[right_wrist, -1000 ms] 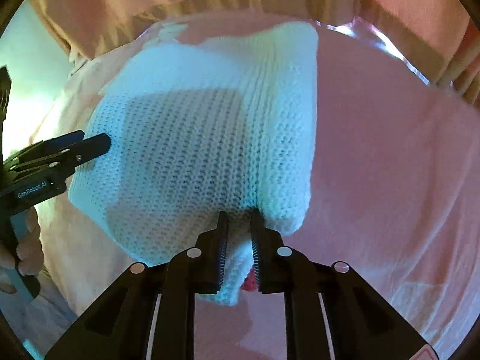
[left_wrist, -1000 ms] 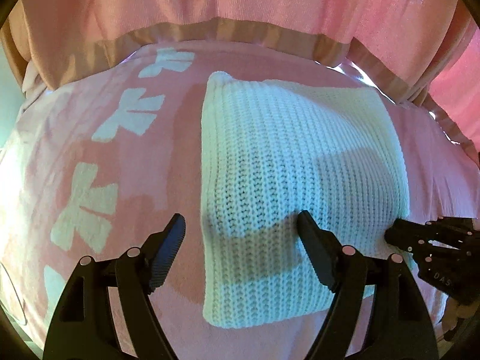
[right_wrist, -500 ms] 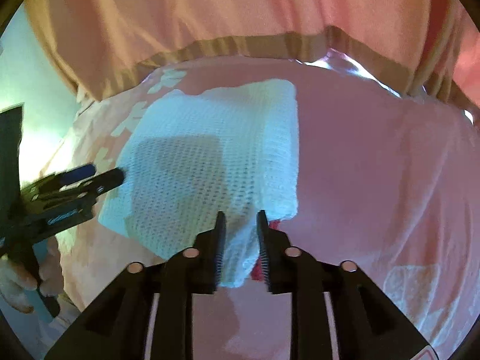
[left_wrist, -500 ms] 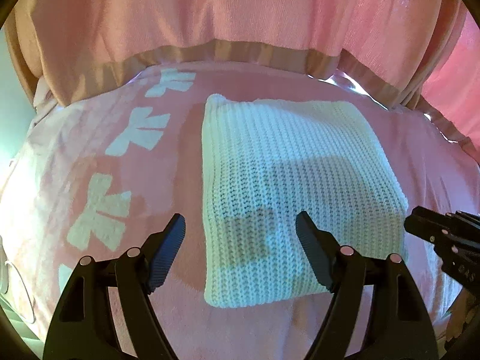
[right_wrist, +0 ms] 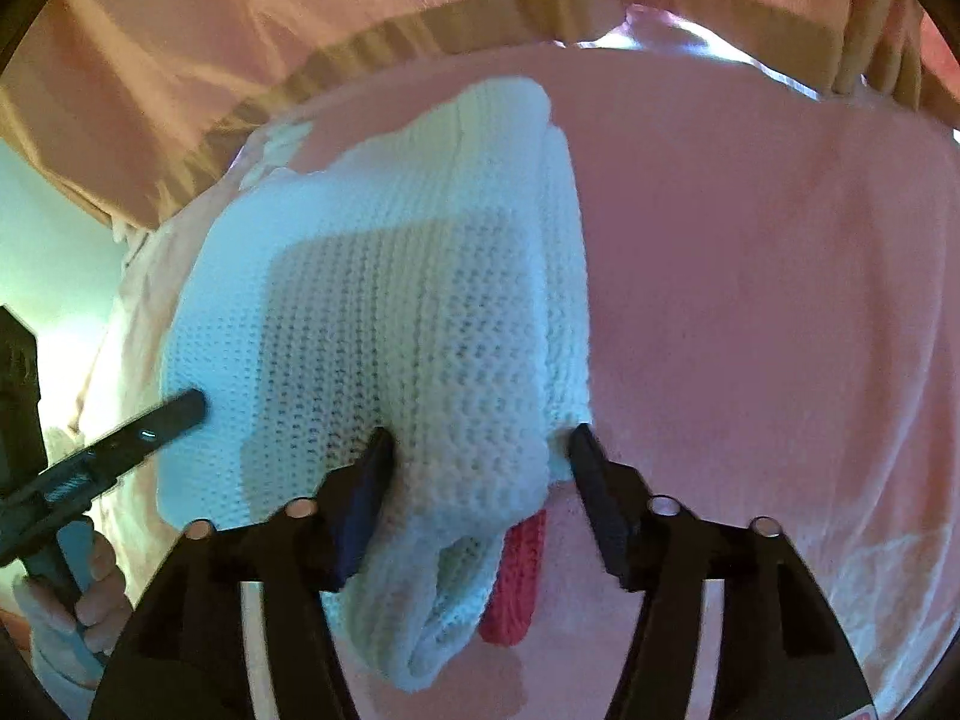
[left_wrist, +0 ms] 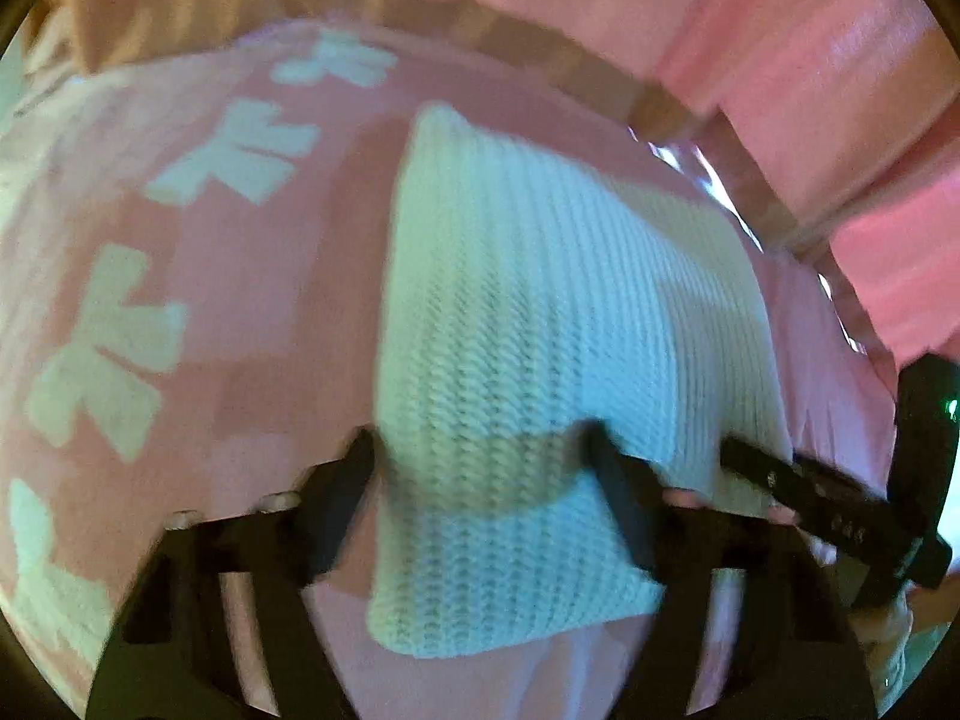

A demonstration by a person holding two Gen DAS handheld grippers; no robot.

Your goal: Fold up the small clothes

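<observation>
A white knitted garment (left_wrist: 540,360) lies folded into a rectangle on a pink bedspread (left_wrist: 240,312). My left gripper (left_wrist: 486,480) is open, its fingers astride the garment's near left part. In the right wrist view the same garment (right_wrist: 408,312) shows, with a red knitted piece (right_wrist: 516,576) peeking out under its near corner. My right gripper (right_wrist: 480,462) is open, its fingers either side of that near corner. The right gripper's finger also shows in the left wrist view (left_wrist: 810,492), and the left one in the right wrist view (right_wrist: 120,444).
The bedspread has white bow shapes (left_wrist: 240,150) along its left side. A pink curtain with a tan band (left_wrist: 540,18) hangs behind the bed. The bedspread to the right of the garment (right_wrist: 750,300) is plain pink.
My right gripper was shut on the garment's near corner and has opened wide, letting it go. Both grippers have moved lower and closer to the garment.
</observation>
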